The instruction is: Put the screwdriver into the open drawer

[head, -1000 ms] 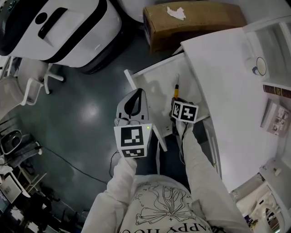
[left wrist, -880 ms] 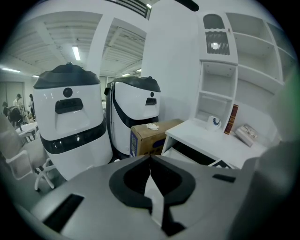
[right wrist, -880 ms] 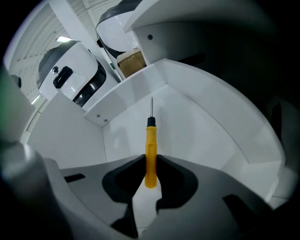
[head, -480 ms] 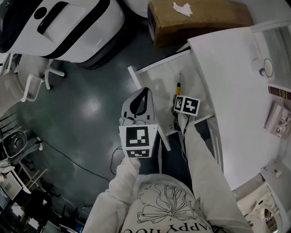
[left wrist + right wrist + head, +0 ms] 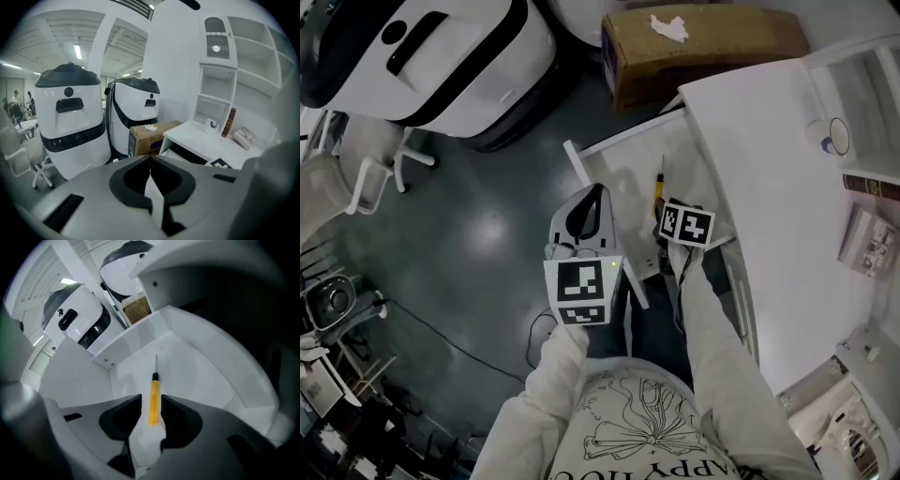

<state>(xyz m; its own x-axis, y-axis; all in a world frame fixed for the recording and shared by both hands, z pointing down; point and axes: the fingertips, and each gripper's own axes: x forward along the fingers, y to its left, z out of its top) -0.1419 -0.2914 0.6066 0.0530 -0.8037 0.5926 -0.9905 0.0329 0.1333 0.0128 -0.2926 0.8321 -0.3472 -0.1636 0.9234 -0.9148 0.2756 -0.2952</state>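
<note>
The screwdriver (image 5: pixel 657 191) (image 5: pixel 153 398), with a yellow handle and a thin shaft, lies flat on the floor of the open white drawer (image 5: pixel 623 173) (image 5: pixel 201 376). My right gripper (image 5: pixel 662 214) (image 5: pixel 152 411) points steeply down over its handle end. Its jaws are opening, and the handle lies between them with a gap on each side. My left gripper (image 5: pixel 596 195) (image 5: pixel 150 161) hangs outside the drawer's left wall over the dark floor, with its jaws shut on nothing.
The white desk top (image 5: pixel 769 187) runs to the right of the drawer, with a mug (image 5: pixel 834 139) and books (image 5: pixel 870 187) at its far side. A cardboard box (image 5: pixel 703 42) and a white machine (image 5: pixel 422 56) stand beyond. A white chair (image 5: pixel 366 178) is at the left.
The right gripper has drawn back slightly from the screwdriver, which now lies free in the drawer with more of its handle showing. The left gripper has stayed put.
</note>
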